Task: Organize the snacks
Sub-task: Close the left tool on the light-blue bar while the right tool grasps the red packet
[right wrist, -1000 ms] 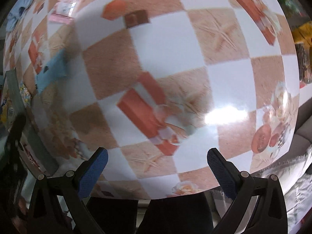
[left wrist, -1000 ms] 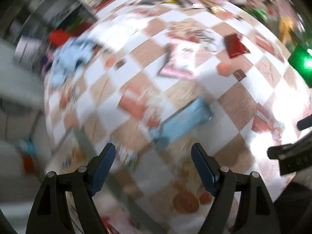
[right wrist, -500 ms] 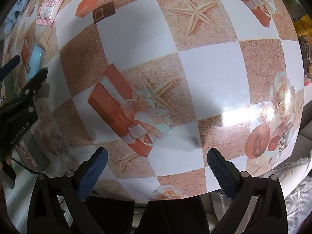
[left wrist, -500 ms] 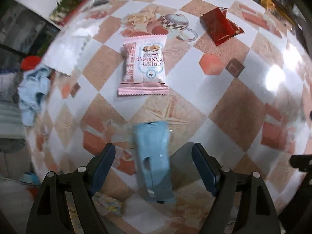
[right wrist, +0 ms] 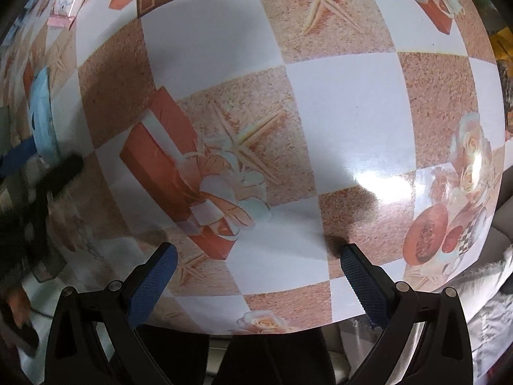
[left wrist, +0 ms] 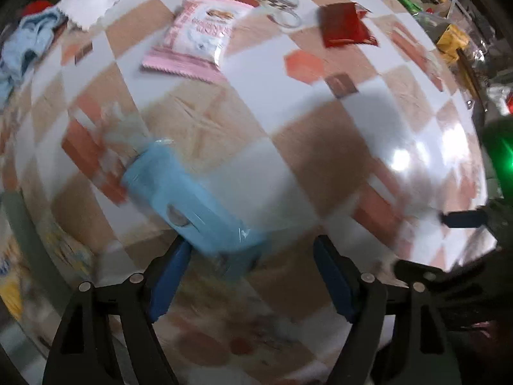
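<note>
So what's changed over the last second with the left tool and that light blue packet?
The left tool has come down over the light blue packet, which now reaches between its open fingers; the jaws closed slightly, but nothing is gripped yet. The right tool has sunk a little, still open and empty. The pink packet and red packet lie where they were.

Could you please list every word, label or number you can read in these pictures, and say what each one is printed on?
None can be read for certain.
Pink snack packet: it carries printed lettering, but motion blur leaves it illegible.
Light blue packet: a small round mark, no readable words.
Red packet: too blurred to show any text.
Patterned tablecloth: pictures only, no lettering.
</note>
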